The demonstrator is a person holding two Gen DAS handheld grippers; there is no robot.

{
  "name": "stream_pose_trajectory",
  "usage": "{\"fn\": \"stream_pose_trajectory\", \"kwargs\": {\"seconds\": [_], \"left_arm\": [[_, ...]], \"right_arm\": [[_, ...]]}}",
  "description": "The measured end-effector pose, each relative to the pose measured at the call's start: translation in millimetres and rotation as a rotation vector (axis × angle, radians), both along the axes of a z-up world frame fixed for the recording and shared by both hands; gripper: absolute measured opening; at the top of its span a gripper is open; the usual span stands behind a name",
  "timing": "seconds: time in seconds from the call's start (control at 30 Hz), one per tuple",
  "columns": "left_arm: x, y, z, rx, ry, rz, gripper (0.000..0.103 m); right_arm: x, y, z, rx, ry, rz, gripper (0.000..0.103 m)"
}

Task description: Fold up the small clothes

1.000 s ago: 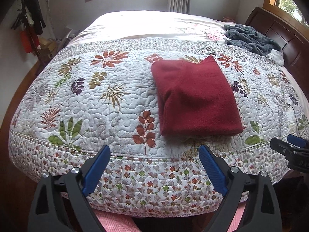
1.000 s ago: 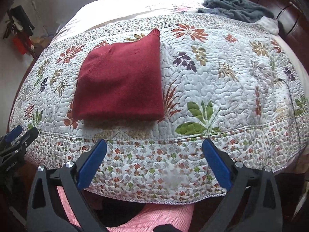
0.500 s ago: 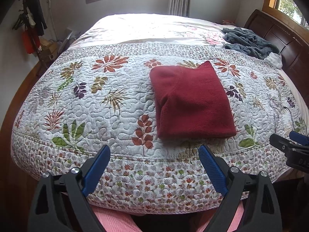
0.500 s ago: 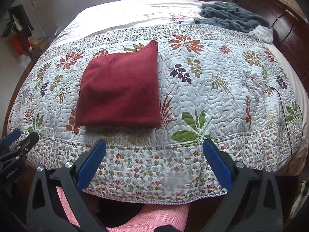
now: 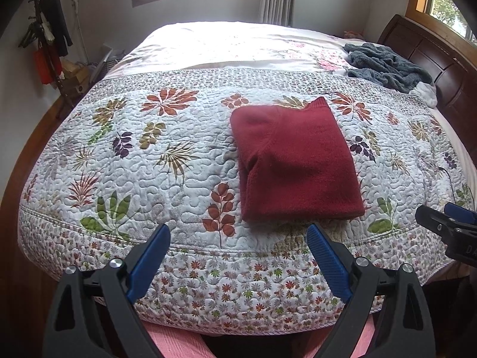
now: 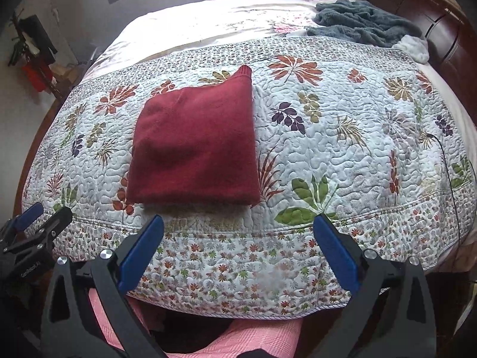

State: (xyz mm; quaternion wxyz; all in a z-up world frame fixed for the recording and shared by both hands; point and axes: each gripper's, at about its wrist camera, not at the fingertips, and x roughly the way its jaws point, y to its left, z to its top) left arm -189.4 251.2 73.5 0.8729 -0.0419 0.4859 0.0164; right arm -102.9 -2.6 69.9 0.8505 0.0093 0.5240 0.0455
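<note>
A dark red garment [image 5: 293, 161] [image 6: 198, 146] lies folded into a neat rectangle on the floral quilt [image 5: 143, 161] [image 6: 342, 149], near the bed's front edge. My left gripper [image 5: 238, 234] hangs open just short of that edge, a little left of the garment, with nothing between its blue pads. My right gripper [image 6: 238, 223] is open too, held off the edge to the garment's right, and holds nothing. Each gripper shows at the side of the other's view: the right one [image 5: 447, 226], the left one [image 6: 38, 220].
A grey fleece blanket [image 5: 387, 65] [image 6: 360, 24] lies crumpled at the far right by the dark wooden headboard [image 5: 432, 68]. A coat rack with hanging things [image 5: 47, 44] stands at the left wall. Pink checked trousers [image 6: 259, 340] of the person show below the bed edge.
Both grippers have drawn back and risen a little from the bed, so the garment looks smaller and more of the room shows. The garment has not moved.
</note>
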Motion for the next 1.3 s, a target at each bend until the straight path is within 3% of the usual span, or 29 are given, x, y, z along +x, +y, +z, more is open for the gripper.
{"fn": "stream_pose_trajectory", "kwargs": {"seconds": [1.3], "left_arm": [[15, -14, -17, 0.017, 0.022, -0.033, 0.093]], "right_arm": [[15, -8, -15, -0.049, 0.013, -0.014, 0.099]]}}
